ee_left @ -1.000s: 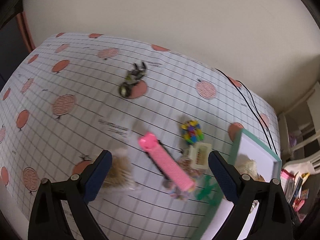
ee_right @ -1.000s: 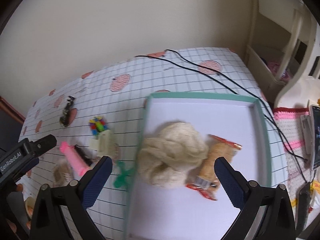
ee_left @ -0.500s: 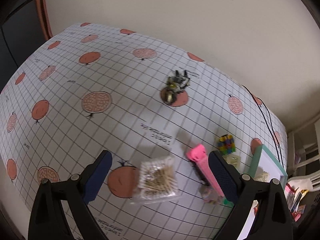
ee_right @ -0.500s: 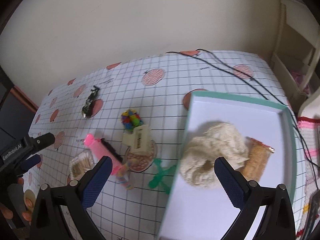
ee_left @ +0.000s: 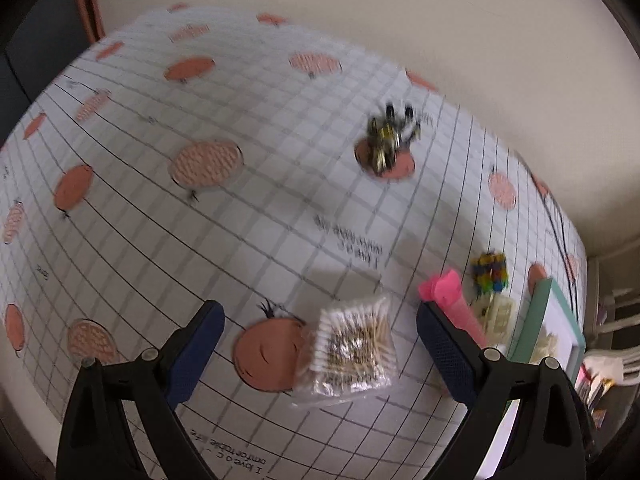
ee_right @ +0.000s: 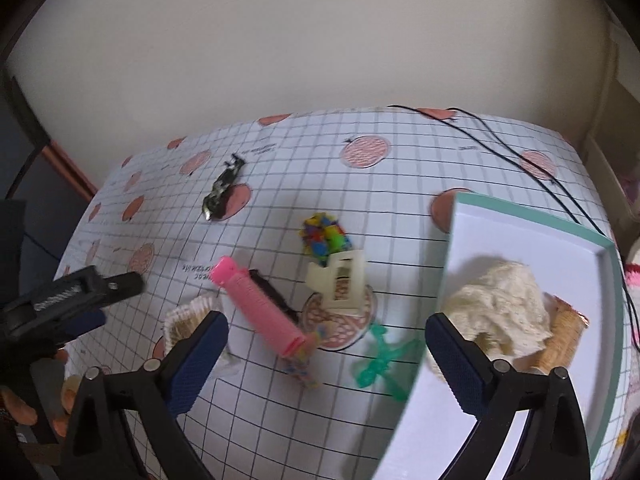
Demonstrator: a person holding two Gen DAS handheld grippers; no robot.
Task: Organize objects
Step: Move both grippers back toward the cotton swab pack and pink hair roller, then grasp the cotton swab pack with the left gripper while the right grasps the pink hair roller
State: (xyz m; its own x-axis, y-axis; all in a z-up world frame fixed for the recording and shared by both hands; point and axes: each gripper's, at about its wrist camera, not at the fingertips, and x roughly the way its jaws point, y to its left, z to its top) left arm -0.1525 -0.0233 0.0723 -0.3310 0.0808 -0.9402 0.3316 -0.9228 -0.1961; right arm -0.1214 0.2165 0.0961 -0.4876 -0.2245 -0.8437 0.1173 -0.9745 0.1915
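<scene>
Jaws of both grippers gape wide, holding nothing. Left gripper [ee_left: 320, 354] hovers over a clear packet of cotton swabs [ee_left: 354, 350] on the desk [ee_left: 240, 240]. Right gripper [ee_right: 326, 354] hangs near a pink roller [ee_right: 258, 306], left of the teal-rimmed tray [ee_right: 532, 224].

Black cable [ee_right: 500, 148] across gridded tablecloth [ee_right: 400, 184]
</scene>
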